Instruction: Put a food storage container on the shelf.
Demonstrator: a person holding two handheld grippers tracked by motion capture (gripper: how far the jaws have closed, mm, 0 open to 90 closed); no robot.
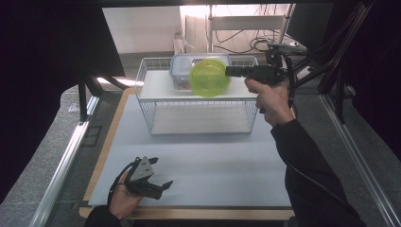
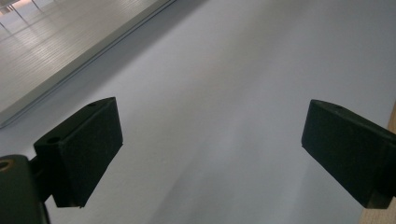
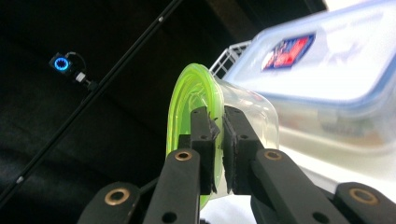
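High view: green-lidded tub [image 1: 209,77] tipped sideways, lid facing camera.

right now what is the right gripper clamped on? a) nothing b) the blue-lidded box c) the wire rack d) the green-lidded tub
d: the right gripper has its jaws pinched on the rim of the green-lidded tub, holding it on its side above the wire rack.
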